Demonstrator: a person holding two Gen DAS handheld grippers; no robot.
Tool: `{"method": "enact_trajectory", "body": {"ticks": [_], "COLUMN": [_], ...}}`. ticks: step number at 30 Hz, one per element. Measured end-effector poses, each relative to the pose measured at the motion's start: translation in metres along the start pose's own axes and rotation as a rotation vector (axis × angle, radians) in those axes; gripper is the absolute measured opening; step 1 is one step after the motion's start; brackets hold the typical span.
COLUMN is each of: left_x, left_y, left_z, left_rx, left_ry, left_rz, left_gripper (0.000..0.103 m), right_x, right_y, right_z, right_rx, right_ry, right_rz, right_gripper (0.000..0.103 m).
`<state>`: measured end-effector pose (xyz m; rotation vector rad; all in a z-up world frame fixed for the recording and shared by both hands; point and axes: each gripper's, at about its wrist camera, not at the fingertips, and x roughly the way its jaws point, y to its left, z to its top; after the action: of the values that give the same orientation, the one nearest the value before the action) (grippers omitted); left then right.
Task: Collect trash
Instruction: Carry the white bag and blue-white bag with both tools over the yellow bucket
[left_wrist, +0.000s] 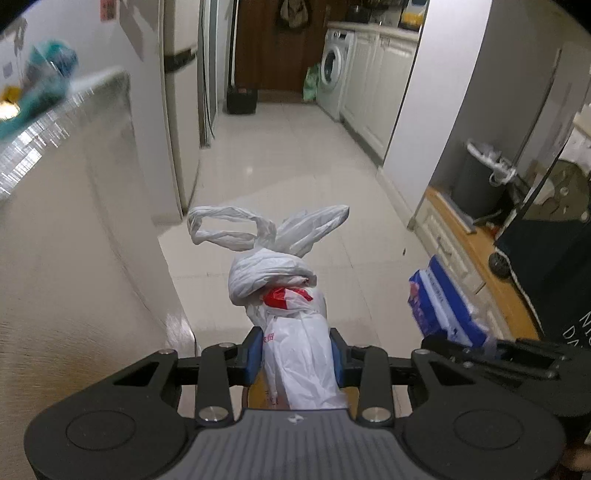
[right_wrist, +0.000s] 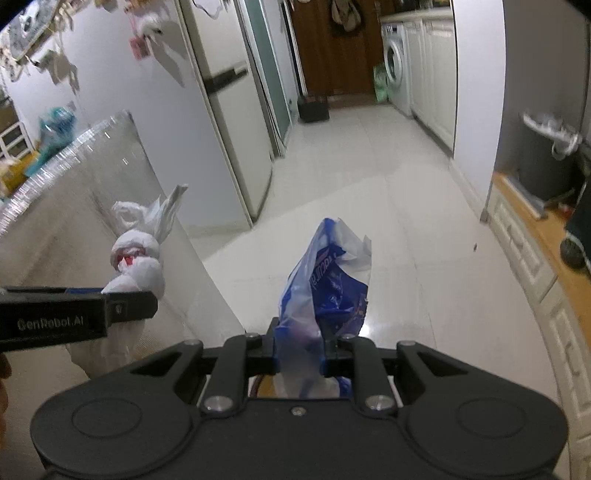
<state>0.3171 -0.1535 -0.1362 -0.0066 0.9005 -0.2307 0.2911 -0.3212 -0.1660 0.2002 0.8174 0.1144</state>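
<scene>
My left gripper (left_wrist: 297, 354) is shut on a knotted white plastic bag (left_wrist: 280, 280) with a red patch; its tied handles stick out ahead over the floor. My right gripper (right_wrist: 300, 350) is shut on a blue and white plastic bag (right_wrist: 328, 280) that stands up between its pads. The right wrist view has the white bag (right_wrist: 138, 258) and the left gripper (right_wrist: 125, 306) at its left. At the right edge of the left wrist view the blue bag (left_wrist: 439, 306) shows beside the right gripper's black body.
A glass-topped table (left_wrist: 74, 221) fills the left, with teal items on it. A fridge (right_wrist: 229, 110) and sliding doors line the left wall. A dark bin (left_wrist: 480, 181) with a white liner stands on a wooden ledge at right. A washing machine (left_wrist: 334, 70) and a dark crate (left_wrist: 242, 99) sit far down the tiled floor.
</scene>
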Motion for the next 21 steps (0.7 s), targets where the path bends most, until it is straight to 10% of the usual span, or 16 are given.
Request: {"method": "enact_trajectory", "body": {"ticks": [21], "left_x": [0.157], "left_y": [-0.002], "left_z": [-0.020], "left_rx": [0.000], "left_ry": [0.239], "left_rz": [-0.043], "left_gripper": [0.038], "right_x": [0.129], "right_y": [-0.049], "right_z": [-0.041], "right_rx": [0.091], "right_ry": [0.309], "right_rz": [-0.083], "right_gripper": [0.019]}}
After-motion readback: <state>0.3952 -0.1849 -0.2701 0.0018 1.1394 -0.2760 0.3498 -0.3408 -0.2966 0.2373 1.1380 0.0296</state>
